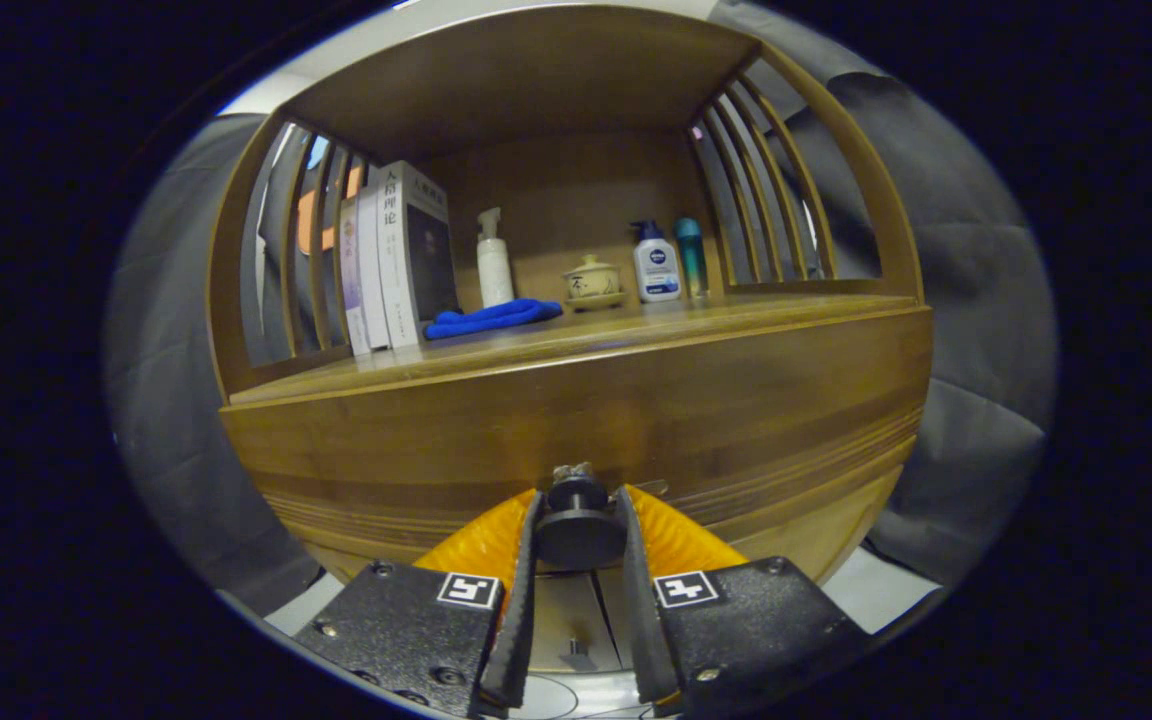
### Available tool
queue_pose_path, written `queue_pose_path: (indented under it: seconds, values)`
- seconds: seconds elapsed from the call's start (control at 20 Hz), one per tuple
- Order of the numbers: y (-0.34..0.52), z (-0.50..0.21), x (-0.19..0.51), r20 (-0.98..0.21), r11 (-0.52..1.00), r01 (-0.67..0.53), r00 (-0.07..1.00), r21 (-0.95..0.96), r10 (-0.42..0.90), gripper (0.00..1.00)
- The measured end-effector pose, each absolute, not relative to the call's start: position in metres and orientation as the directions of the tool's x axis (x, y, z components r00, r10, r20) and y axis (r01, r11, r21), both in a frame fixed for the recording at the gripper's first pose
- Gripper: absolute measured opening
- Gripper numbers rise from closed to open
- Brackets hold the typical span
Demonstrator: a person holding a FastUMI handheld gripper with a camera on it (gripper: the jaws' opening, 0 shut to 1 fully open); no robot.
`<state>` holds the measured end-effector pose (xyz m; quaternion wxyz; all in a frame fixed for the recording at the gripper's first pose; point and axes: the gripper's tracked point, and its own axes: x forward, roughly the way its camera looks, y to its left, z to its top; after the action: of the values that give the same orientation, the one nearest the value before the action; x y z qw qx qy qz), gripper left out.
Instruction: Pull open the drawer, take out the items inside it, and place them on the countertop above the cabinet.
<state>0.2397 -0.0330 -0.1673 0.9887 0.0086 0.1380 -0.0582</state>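
Wooden drawer (576, 420) closed; dark round knob (578, 530).

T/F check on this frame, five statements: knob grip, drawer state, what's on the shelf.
1. The fingers are closed on the drawer knob. True.
2. The drawer is already pulled far out, contents visible. False: only its front shows, nothing inside can be seen.
3. A blue cloth lies on the countertop beside the books. True.
4. The blue cloth hangs over the knob. False: it lies on the countertop, beyond the fingers.
5. A lidded cup stands between a white pump bottle and a blue-capped bottle. True.
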Motion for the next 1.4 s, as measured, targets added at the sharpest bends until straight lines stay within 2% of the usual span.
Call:
queue_pose_path:
  seconds: [0.3,0.9,1.4]
  values:
    - [-0.033,-0.167,0.228,-0.274,0.995,0.1,0.957,0.015,-0.093,0.37]
    - [-0.029,-0.164,0.128,-0.264,0.998,0.05,0.963,-0.023,-0.054,0.37]
    - [-0.019,-0.172,0.05,-0.303,1.0,-0.001,0.953,-0.001,0.001,0.37]
